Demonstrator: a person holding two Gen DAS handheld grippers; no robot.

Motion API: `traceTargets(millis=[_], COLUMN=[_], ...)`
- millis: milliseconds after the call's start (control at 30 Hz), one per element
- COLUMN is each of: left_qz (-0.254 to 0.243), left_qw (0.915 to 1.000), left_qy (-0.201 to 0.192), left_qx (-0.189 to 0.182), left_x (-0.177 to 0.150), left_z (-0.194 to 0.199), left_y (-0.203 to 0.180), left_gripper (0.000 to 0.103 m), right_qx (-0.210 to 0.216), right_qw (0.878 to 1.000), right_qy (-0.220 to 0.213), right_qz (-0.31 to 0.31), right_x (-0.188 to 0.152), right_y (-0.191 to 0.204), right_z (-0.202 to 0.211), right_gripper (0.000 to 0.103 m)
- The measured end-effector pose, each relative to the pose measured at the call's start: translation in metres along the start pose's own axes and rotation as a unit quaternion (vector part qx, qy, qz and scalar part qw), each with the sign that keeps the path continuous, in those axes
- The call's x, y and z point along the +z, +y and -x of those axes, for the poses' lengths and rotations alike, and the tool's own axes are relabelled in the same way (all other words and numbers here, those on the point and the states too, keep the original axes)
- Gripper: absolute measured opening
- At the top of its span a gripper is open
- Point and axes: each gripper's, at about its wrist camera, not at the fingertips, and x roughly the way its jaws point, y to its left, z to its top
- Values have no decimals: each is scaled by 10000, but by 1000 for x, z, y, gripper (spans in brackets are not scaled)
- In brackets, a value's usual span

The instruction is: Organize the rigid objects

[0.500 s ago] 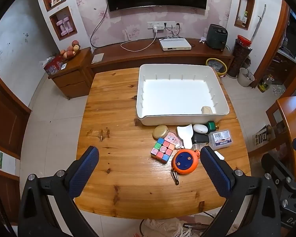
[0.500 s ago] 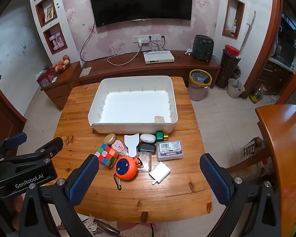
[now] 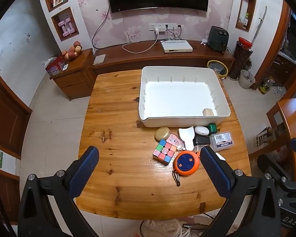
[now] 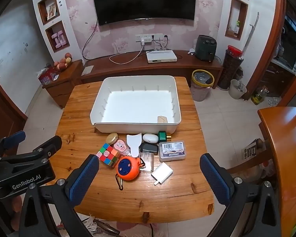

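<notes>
A white bin (image 3: 146, 122) (image 4: 136, 128) stands on the wooden table (image 3: 118, 118), holding one small tan piece (image 3: 207, 112). In front of it lies a cluster: a colour cube (image 3: 164, 151) (image 4: 108, 155), an orange round reel (image 3: 186, 163) (image 4: 127, 167), a white scoop (image 4: 134, 143), a clear labelled box (image 4: 172, 151), a white charger (image 4: 162, 172), a gold tin (image 4: 112, 138) and a green bottle (image 4: 162, 135). My left gripper (image 3: 149, 152) hangs open above the table's near half, left of the cluster. My right gripper (image 4: 149, 158) is open above the cluster, touching nothing.
The left gripper's black frame (image 4: 25, 164) shows at the left of the right wrist view. A second wooden table (image 4: 282, 148) stands to the right. A wooden TV bench (image 3: 157, 57) runs behind the table, and a bin with a yellow rim (image 4: 202, 79) stands on the floor.
</notes>
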Motion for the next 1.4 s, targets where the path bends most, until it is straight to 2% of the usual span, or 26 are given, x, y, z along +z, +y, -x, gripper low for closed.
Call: traceTargets(millis=[233, 1400], left_qz=[4, -50], left_qw=[9999, 9999], left_qy=[-118, -115], left_qx=[6, -67], left_x=[-2, -4], left_z=[8, 8], left_y=[2, -5], left_gripper=[102, 102], right_qx=[-11, -34], right_qw=[10000, 10000], right_qy=[-8, -38], right_qz=[9, 66], right_x=[1, 0], right_y=[1, -13], right_z=[-5, 4], right_gripper=[102, 102])
